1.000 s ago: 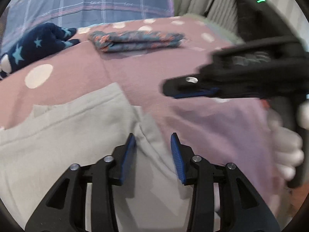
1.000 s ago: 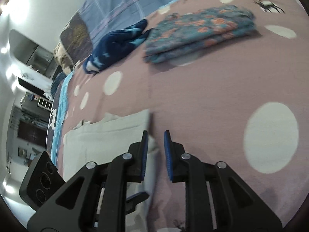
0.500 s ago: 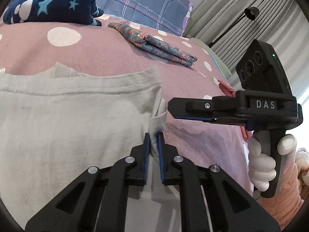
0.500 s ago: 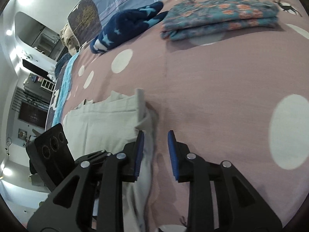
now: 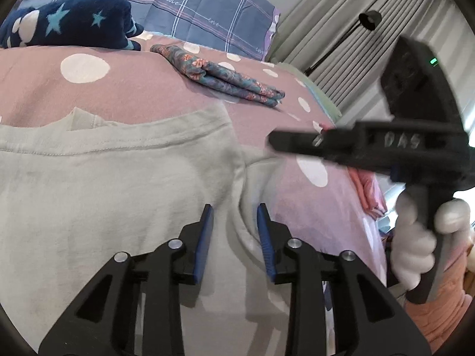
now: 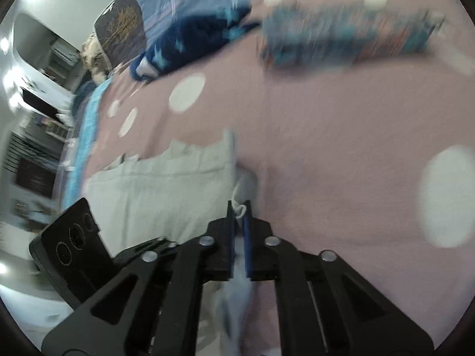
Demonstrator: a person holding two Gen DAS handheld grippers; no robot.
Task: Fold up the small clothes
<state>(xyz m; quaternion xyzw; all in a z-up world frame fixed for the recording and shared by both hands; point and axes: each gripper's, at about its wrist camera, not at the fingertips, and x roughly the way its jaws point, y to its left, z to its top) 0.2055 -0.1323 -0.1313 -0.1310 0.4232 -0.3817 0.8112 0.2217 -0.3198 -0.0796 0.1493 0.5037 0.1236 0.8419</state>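
A pale grey shirt [image 5: 112,184] lies spread on the pink dotted bedspread [image 5: 133,89]; it also shows in the right wrist view [image 6: 166,190]. My left gripper [image 5: 234,222] is open, its fingers standing either side of the shirt's right edge. My right gripper [image 6: 239,207] is shut on a fold of the shirt's edge; from the left wrist view its body [image 5: 371,145] hovers to the right, blurred.
A folded floral garment [image 5: 219,77] and a navy star-patterned garment [image 5: 68,20] lie farther back, before a plaid pillow [image 5: 190,6]. Curtains and a lamp stand at the right. A pink-orange cloth [image 5: 371,187] lies at the bed's right edge.
My left gripper has opened and let go of the shirt's edge. My right gripper has closed on the shirt's edge and is moving, with blur.
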